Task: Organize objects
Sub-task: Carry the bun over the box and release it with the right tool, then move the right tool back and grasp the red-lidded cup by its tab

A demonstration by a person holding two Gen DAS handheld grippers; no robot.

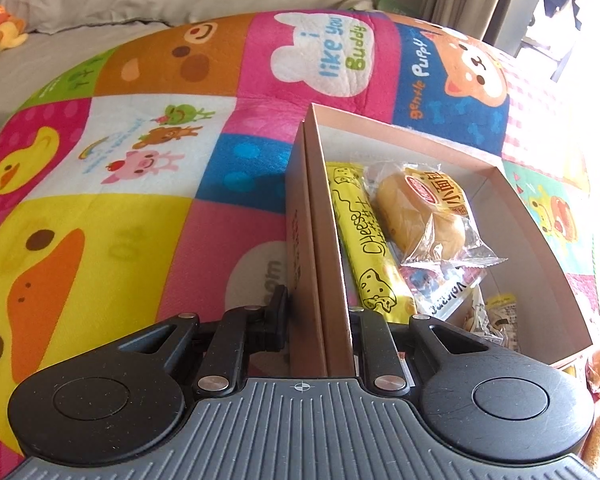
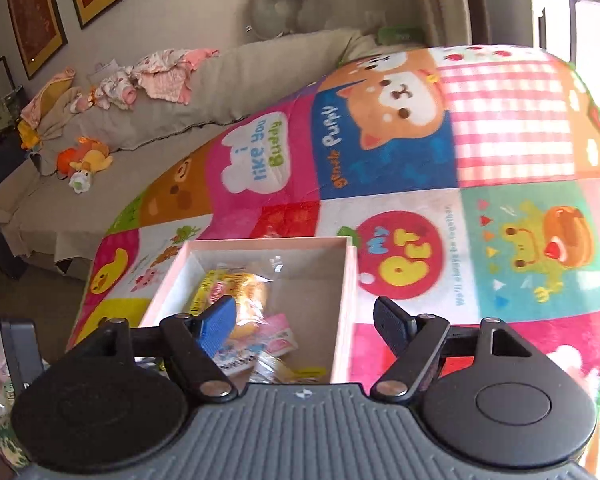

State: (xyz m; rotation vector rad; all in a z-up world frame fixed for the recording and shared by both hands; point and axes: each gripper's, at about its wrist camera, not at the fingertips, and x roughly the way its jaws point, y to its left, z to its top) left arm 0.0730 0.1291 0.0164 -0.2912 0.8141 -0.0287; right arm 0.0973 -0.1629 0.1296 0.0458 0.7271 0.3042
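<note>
Left wrist view: left gripper [image 1: 318, 316] jaws pinch the wall of the pink box [image 1: 536, 216] holding snack packets [image 1: 428, 216] on the play mat [image 1: 140, 208]; right gripper [image 2: 304, 318] hovers above, jaws spread, likely fetching another packet next.

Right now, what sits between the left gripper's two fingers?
The box's side wall: the left gripper is clamped on it, one finger outside, one inside, in the left wrist view.
</note>
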